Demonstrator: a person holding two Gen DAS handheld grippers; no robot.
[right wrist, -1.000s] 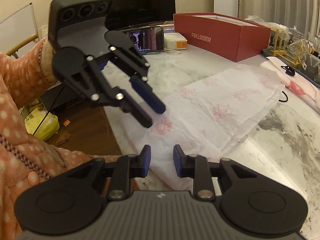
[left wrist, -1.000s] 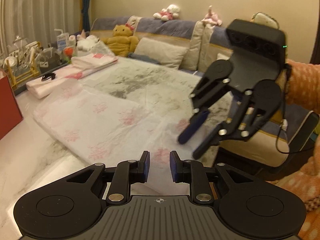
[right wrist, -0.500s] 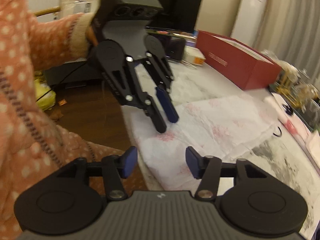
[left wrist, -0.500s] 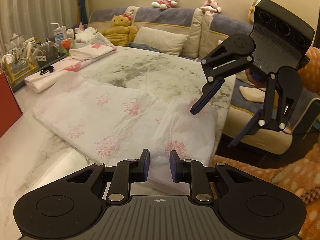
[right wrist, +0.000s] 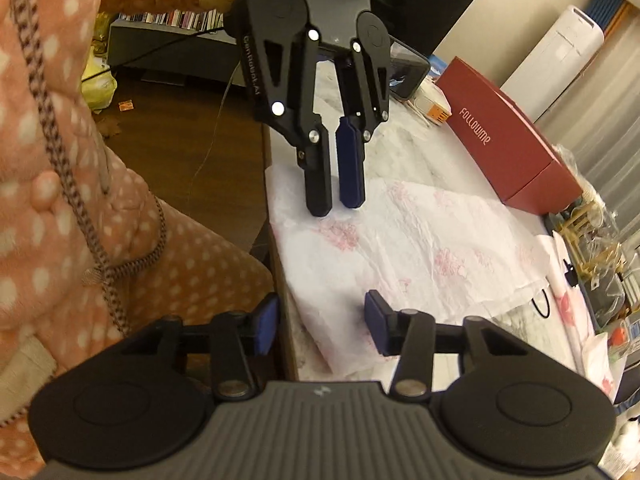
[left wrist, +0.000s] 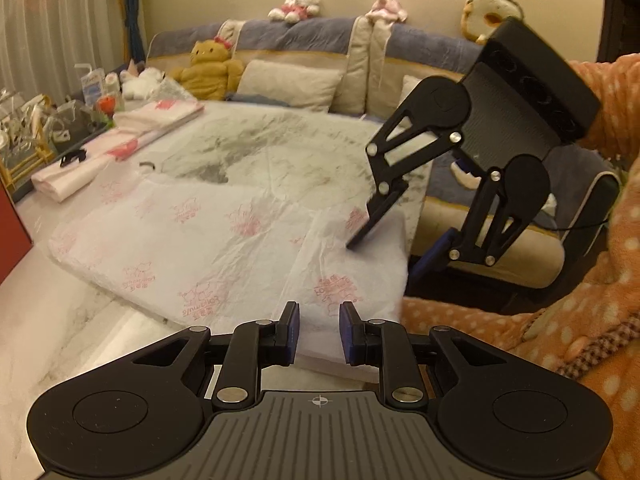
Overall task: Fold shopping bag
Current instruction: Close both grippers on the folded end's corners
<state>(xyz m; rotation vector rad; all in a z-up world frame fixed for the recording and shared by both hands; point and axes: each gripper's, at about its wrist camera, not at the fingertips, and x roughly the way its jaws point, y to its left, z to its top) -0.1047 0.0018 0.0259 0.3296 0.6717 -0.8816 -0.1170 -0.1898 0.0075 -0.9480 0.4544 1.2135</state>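
Note:
A white shopping bag [left wrist: 192, 240] with pink prints lies flat on the marble table [left wrist: 60, 320], and its near corner hangs over the table's edge. My left gripper [left wrist: 319, 332] hovers just above the bag's near edge [right wrist: 420, 248], with a narrow gap between its pads and nothing in it. In the right wrist view the left gripper [right wrist: 336, 204] points down at that edge. My right gripper [right wrist: 320, 322] straddles the bag's overhanging corner, and its jaws are closing. From the left wrist view, the right gripper [left wrist: 384, 258] has one finger over the bag and the other below the table's edge.
A red box [right wrist: 508, 140] and a phone [right wrist: 408, 72] stand at the table's far side. Folded bags [left wrist: 120, 140] and a rack of glassware [left wrist: 24, 132] line the far edge. A sofa [left wrist: 280, 80] with plush toys lies beyond. An orange dotted sleeve [left wrist: 600, 240] is close by.
The right gripper rolled, spread its jaws wide, then narrowed them while coming down over the bag's corner at the table's edge. The left gripper shifted a little along the bag's near edge.

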